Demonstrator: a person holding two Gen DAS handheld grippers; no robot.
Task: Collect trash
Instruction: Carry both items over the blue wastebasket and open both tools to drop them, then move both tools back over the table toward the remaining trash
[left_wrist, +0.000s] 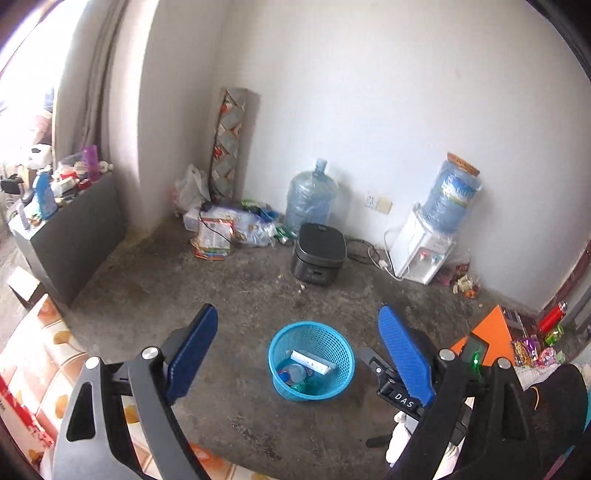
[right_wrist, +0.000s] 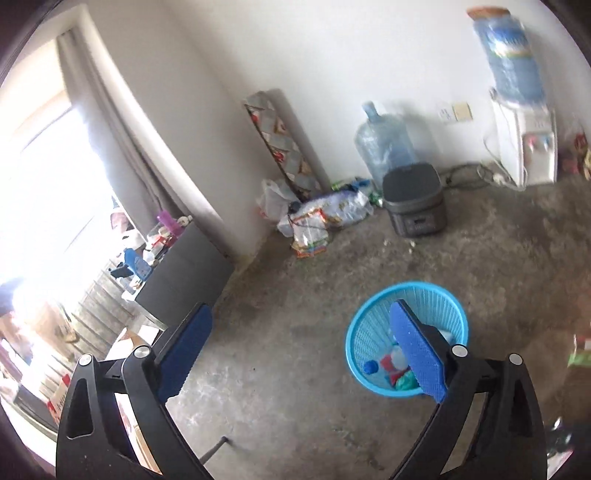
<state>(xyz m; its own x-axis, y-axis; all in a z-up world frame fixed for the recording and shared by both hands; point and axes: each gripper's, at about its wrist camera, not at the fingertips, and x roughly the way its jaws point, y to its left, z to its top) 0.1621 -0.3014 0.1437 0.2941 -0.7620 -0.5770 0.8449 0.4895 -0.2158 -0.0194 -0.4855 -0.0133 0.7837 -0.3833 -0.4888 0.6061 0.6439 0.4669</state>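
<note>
A blue mesh waste basket (left_wrist: 334, 334) stands on the concrete floor and holds a plastic bottle (left_wrist: 293, 373), a white box (left_wrist: 312, 362) and other scraps. My left gripper (left_wrist: 297, 325) is open and empty, held above the basket. In the right wrist view the basket (right_wrist: 369, 332) is at lower right with a bottle (right_wrist: 371, 366) inside. My right gripper (right_wrist: 301, 317) is open and empty, its right finger (right_wrist: 417, 350) in front of the basket. Part of the right gripper's body shows in the left wrist view (left_wrist: 400, 395).
A pile of bags and wrappers (left_wrist: 225, 225) lies in the corner by a leaning board (left_wrist: 229, 144). A black rice cooker (left_wrist: 319, 254), a water jug (left_wrist: 310, 195) and a water dispenser (left_wrist: 424, 251) stand along the wall. A cluttered grey cabinet (left_wrist: 77, 236) is at left. Wrappers (left_wrist: 532, 349) lie at right.
</note>
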